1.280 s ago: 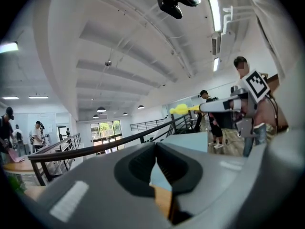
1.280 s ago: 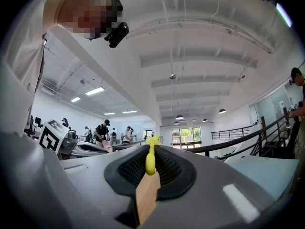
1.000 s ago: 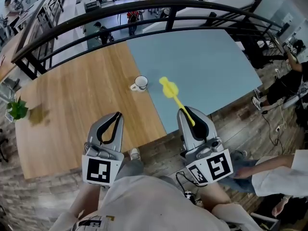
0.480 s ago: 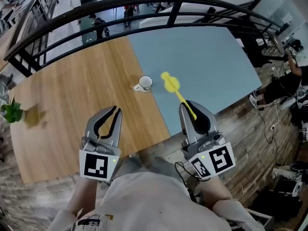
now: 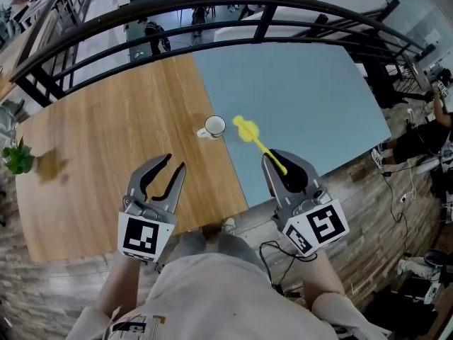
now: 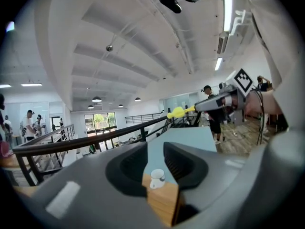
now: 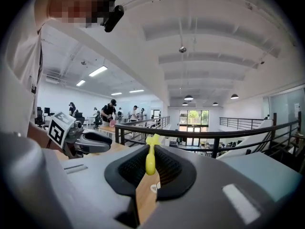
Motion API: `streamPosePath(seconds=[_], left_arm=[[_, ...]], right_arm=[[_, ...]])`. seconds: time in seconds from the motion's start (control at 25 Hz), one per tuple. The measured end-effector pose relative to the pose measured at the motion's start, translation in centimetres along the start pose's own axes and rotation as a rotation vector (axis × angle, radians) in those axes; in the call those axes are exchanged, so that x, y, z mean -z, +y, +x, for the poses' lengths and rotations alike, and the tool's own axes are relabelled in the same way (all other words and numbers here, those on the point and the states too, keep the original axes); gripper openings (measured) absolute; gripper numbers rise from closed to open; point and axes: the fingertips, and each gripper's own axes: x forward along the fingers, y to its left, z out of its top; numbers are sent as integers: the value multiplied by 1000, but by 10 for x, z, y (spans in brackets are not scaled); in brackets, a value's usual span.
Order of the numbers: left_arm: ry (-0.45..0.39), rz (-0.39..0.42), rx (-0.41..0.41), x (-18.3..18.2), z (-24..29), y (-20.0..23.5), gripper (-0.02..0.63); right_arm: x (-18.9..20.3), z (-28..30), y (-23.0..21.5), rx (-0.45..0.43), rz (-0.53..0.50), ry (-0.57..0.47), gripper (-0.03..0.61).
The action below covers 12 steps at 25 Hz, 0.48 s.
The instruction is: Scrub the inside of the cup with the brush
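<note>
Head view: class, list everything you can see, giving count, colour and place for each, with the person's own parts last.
white ceramic cup: one, white, upright on the table where wood meets blue.
yellow plastic brush: one, yellow, head just right of the cup in this view.
table: one, half light wood, half pale blue, ahead of the tongs.
small green plant: one, green, table's left edge.
black metal railing: one, black, beyond the table.
left tongs: one, grey, open, jaws just been opening, nothing between them.
right tongs: one, grey, shut on the brush handle.
</note>
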Motion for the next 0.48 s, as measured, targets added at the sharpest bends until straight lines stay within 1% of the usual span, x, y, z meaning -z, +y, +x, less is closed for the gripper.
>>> streamPosePath(seconds=[0.12, 0.28, 0.36, 0.48], left_arm=[[36, 54, -7, 13, 15, 1, 106], [104, 138, 40, 32, 40, -2, 123], [124, 148, 62, 44, 55, -2, 123], [133, 153, 79, 60, 78, 3, 122]], right_arm=[[18, 16, -8, -81, -56, 117, 35], [39, 41, -14, -198, -153, 247, 34], [50, 55, -21, -227, -184, 296, 34], [62, 77, -29, -254, -207, 350, 35]])
